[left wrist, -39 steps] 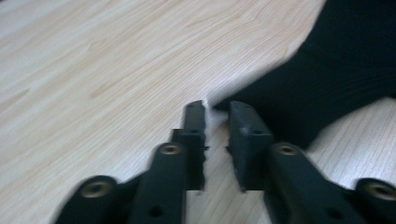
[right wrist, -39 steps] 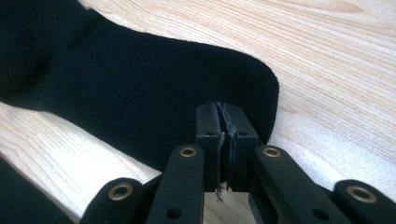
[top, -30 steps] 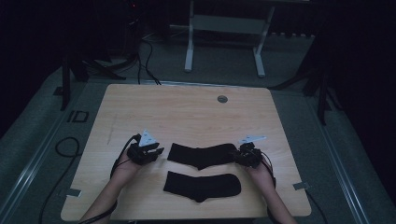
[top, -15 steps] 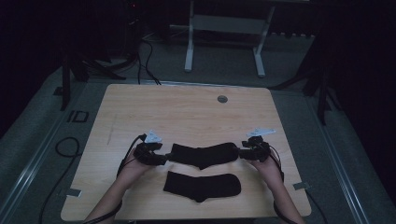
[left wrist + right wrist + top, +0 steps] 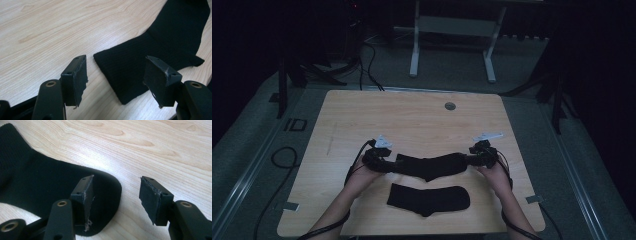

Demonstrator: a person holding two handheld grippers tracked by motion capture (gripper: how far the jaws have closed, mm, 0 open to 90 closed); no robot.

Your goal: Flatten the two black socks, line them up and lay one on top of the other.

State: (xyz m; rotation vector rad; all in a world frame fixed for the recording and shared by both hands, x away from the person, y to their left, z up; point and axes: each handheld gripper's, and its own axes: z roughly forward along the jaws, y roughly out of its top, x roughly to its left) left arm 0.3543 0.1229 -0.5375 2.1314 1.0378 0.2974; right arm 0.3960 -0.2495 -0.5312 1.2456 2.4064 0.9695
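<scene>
Nearest the person, at six o'clock on the tabletop, the near sock lies flat with toe and cuff spread left to right, untouched. Just beyond it, toward the middle, the far sock stretches between the two hands, its heel bump pointing back at six.

At nine o'clock of that sock sits the left tool. Its jaws have just been opening and now stand apart, the ribbed cuff end lying on the wood between them, no pad pressing it. At three o'clock the right tool matches it: jaws just opened, standing wide, with the rounded toe under the left pad and bare wood under the other. So the sock rests on the tabletop, released at both ends.

This looks like laying a sock out straight. To finish cleanly, I'd back each tool away level and outward, pads kept wide, so the frayed foam edges don't snag the knit and drag it crooked.

The fabric is a soft black knit, finely ribbed at the cuff, matte, limp. The wood is pale laminate with a smooth grain; a small round grommet sits far off at twelve.
</scene>
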